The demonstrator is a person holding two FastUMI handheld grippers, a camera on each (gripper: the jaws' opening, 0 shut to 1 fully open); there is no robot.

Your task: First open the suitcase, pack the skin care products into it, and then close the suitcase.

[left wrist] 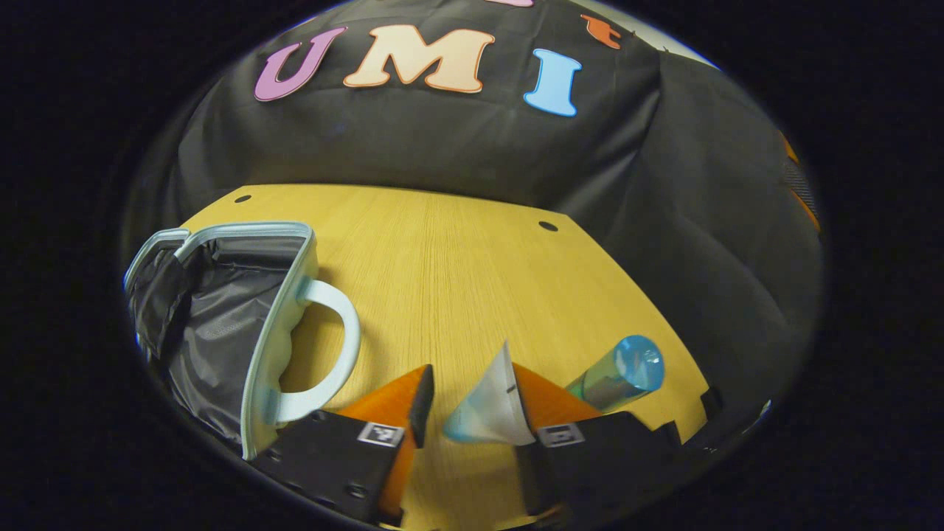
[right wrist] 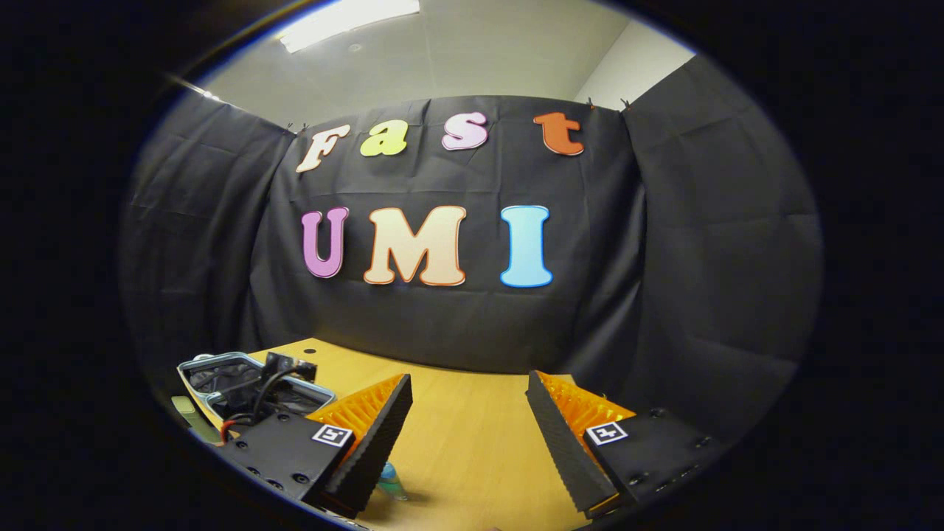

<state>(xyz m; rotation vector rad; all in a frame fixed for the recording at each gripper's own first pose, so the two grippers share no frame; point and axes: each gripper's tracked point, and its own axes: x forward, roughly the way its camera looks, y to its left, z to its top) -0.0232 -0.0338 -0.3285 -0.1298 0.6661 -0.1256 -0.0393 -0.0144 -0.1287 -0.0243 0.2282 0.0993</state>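
Each tool point(right wrist: 468, 435): black screwed body, square coded marker tags, ribbed wedge fingers point(right wrist: 376, 435).

A light wooden table point(left wrist: 457, 251) with two small dark holes near its far edge stands against the black cloth wall point(right wrist: 457, 324). Above the cloth, a pale ceiling point(right wrist: 479, 51) carries a bright strip light point(right wrist: 346, 18).

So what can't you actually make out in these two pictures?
- Left gripper view: the white tube runs behind the left gripper's finger, so any grip is unclear.
- Left gripper view: the blue bottle's lower end is hidden by that finger.
- Left gripper view: the suitcase is cut off by the edge, its contents unseen.
- Right gripper view: a bottle is mostly hidden behind the right gripper's finger.
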